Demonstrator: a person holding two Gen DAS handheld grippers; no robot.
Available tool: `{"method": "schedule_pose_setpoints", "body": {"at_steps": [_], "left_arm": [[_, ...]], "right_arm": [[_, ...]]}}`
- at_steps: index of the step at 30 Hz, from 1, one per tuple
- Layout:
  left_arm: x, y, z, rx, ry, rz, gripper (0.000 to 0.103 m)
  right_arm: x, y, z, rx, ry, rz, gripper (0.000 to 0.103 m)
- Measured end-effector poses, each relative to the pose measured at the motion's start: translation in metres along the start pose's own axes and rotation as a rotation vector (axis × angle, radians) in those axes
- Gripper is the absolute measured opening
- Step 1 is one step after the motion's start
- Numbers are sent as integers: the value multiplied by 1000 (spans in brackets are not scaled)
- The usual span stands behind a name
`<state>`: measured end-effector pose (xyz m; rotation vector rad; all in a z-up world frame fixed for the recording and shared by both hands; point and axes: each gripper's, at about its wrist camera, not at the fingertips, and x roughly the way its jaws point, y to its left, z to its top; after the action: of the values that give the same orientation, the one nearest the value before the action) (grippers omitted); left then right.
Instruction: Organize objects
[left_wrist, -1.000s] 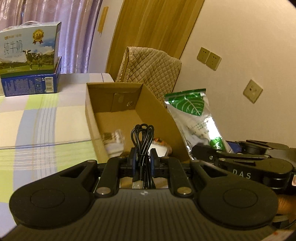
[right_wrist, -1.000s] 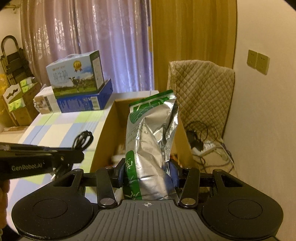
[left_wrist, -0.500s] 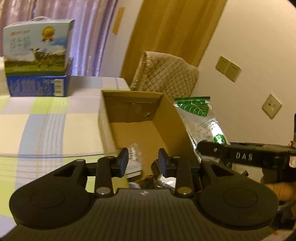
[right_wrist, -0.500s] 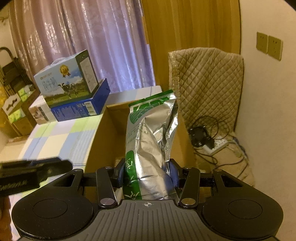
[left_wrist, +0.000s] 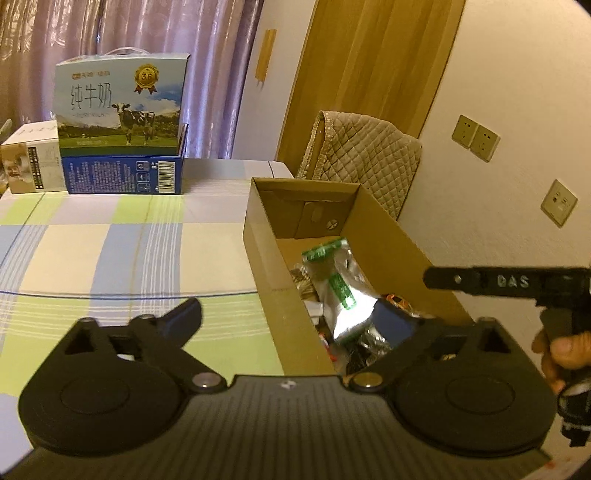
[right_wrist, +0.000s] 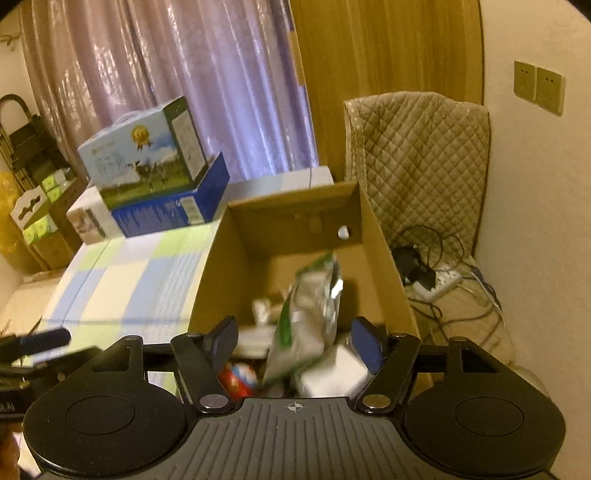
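An open cardboard box (left_wrist: 266, 258) (right_wrist: 210, 273) sits on the checked tablecloth. Inside it lies a silver pouch with green print (left_wrist: 340, 291) (right_wrist: 306, 325), blurred in the right wrist view, among several small items. My left gripper (left_wrist: 291, 317) is wide open with nothing in it, at the box's near left corner. My right gripper (right_wrist: 295, 339) is open above the box's near end, with the pouch loose between and below its fingers. In the left wrist view the right gripper (left_wrist: 480, 282) shows at the right edge, held by a hand (left_wrist: 561, 350).
Milk cartons (left_wrist: 122, 110) stacked on a blue box (left_wrist: 122, 173) stand at the far side of the table. A quilted cover (right_wrist: 417, 147) leans against the wall behind the box. A power strip with cables (right_wrist: 439, 280) lies on the floor to the right.
My left gripper let go of the black cable and opened wide. My right gripper opened and the silver pouch dropped into the box.
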<state>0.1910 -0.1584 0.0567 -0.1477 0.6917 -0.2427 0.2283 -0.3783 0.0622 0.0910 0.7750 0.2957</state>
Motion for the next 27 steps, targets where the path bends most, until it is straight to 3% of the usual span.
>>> {"method": "schedule_pose_setpoints", "body": {"at_steps": [13, 27], "left_arm": [[-40, 0, -56, 9, 66, 34, 102], [-67, 2, -99, 31, 135, 91, 102]], "right_arm": [[-60, 28, -77, -43, 64, -68, 66], [-74, 51, -115, -62, 106, -38, 66]]}}
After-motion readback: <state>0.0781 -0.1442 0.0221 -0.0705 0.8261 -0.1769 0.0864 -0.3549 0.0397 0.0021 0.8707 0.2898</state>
